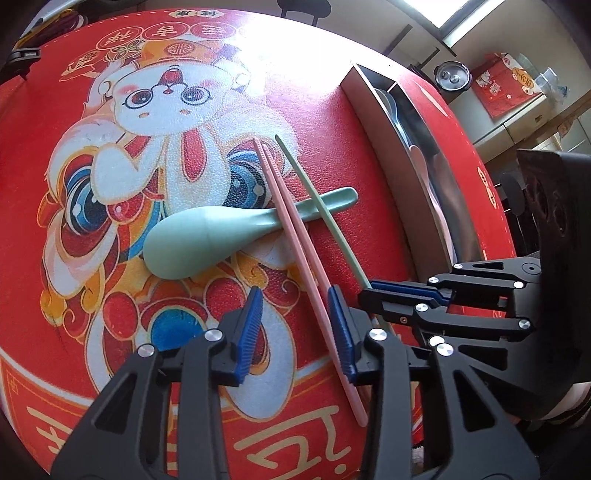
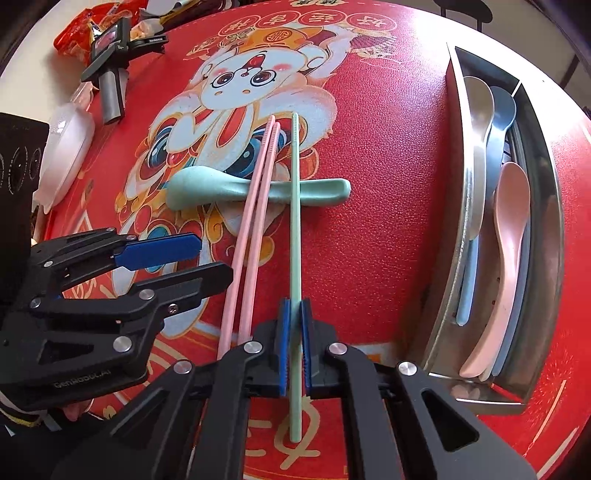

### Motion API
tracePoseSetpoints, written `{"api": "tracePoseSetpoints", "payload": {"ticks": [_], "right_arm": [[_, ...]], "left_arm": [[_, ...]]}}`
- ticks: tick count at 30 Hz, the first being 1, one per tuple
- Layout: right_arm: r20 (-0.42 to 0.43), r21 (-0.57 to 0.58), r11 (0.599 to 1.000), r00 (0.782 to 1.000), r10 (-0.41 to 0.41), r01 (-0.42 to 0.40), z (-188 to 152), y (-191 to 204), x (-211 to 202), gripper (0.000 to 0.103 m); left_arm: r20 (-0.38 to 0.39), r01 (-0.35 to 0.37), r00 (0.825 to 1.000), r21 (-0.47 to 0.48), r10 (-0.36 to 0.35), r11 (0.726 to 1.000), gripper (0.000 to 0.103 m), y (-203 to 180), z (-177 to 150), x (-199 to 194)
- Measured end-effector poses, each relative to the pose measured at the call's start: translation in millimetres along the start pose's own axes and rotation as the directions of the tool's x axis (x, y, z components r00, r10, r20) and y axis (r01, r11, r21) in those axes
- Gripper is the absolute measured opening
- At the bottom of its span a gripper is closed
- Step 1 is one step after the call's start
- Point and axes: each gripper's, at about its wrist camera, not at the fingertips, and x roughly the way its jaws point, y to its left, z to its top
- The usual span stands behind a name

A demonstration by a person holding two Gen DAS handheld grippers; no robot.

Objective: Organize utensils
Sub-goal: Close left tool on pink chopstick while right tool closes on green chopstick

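A single mint-green chopstick point(image 2: 294, 221) lies across the handle of a mint-green soup spoon point(image 2: 236, 192) in the middle of the bench, and the right gripper point(image 2: 294, 347) has its blue-padded fingers point(image 2: 283, 343) clamped on the chopstick's near part, with the butt end sticking out behind the pads. Just to its left, two pink chopsticks point(image 2: 255, 221) also lie across the spoon's handle, side by side and nearly touching, their ribbed tips pointing away. The spoon lies crosswise beneath all three, its bowl to the left.

The left gripper point(image 1: 295, 328) hovers over the near part of the pink pair with its fingers point(image 1: 253, 325) spread apart; in the left wrist view the pink sticks pass just inside the right-hand pad, and contact cannot be judged.

To the right, a stainless steel utensil tray point(image 2: 546, 236) sits on the red rabbit-print mat point(image 2: 388, 166) that covers the bench. One compartment holds a pink spoon point(image 2: 506, 236), a grey-blue spoon point(image 2: 500, 110), a beige spoon point(image 2: 478, 122) and a light blue handle point(image 2: 463, 291), overlapping lengthwise.

At the far left edge are a white plastic lid point(image 2: 66, 151), a black handheld device point(image 2: 110, 62) and an orange snack wrapper point(image 2: 77, 29).
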Motion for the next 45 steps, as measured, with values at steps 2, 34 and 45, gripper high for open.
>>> {"api": "tracePoseSetpoints", "payload": {"ticks": [2,34,45], "right_arm": [[0.001,0.004,1.000,1.000,0.004,-0.004,-0.6,-0.4,0.1,0.006],[0.007,0.024,1.000,1.000,0.017,-0.018,-2.5,-2.3,-1.4,0.006],[0.006,0.023,1.000,1.000,0.018,-0.018,-2.6,-3.0,-1.8,0.006]], "left_arm": [[0.002,-0.014,1.000,0.014,0.013,1.000,0.037,-3.4,0.9,1.8],[-0.020,-0.119,0.993,0.082,0.121,0.990,0.033,-17.0,5.9,13.3],[0.001,-0.152,0.988,0.100,0.153,0.983,0.024,-19.3,11.6,18.0]]}}
